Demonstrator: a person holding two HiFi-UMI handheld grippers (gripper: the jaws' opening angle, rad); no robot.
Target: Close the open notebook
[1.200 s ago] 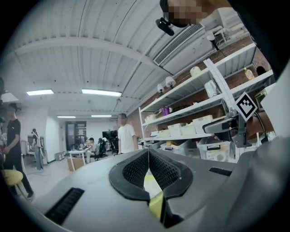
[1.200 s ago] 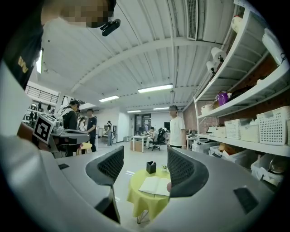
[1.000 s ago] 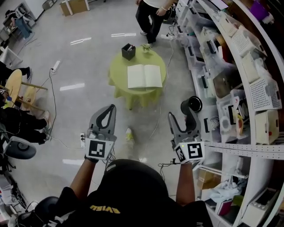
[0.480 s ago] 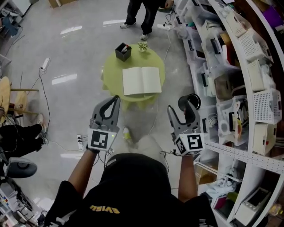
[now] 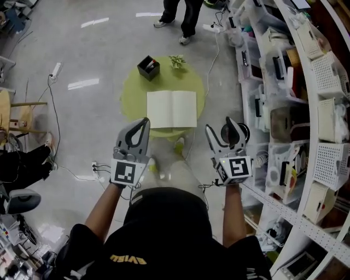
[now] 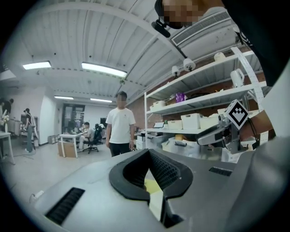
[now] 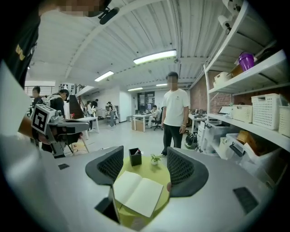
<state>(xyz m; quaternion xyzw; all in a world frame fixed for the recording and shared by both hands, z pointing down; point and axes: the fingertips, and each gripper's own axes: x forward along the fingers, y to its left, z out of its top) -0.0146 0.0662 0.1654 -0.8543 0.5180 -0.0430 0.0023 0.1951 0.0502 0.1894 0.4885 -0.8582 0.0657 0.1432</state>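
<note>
The open notebook [image 5: 171, 109] lies flat with blank cream pages up on a small round green table [image 5: 135, 87], ahead of both grippers. My left gripper [image 5: 144, 123] hovers short of the table's near edge, shut with nothing in it; in the left gripper view its jaws [image 6: 148, 154] meet and hide all but a sliver of the table. My right gripper [image 5: 221, 127] is open beside the table's near right edge. In the right gripper view the notebook [image 7: 138, 192] shows between the spread jaws of this gripper [image 7: 145, 165], still some way off.
A black pen holder [image 5: 148, 68] and a small plant [image 5: 176, 60] stand at the table's far side. A person [image 5: 180, 16] stands just beyond it. Shelving with storage bins [image 5: 295, 82] runs along the right. Cables [image 5: 60, 136] trail over the floor at left.
The table and notebook have come nearer to both grippers as the person walks forward. The grippers keep the same states.
</note>
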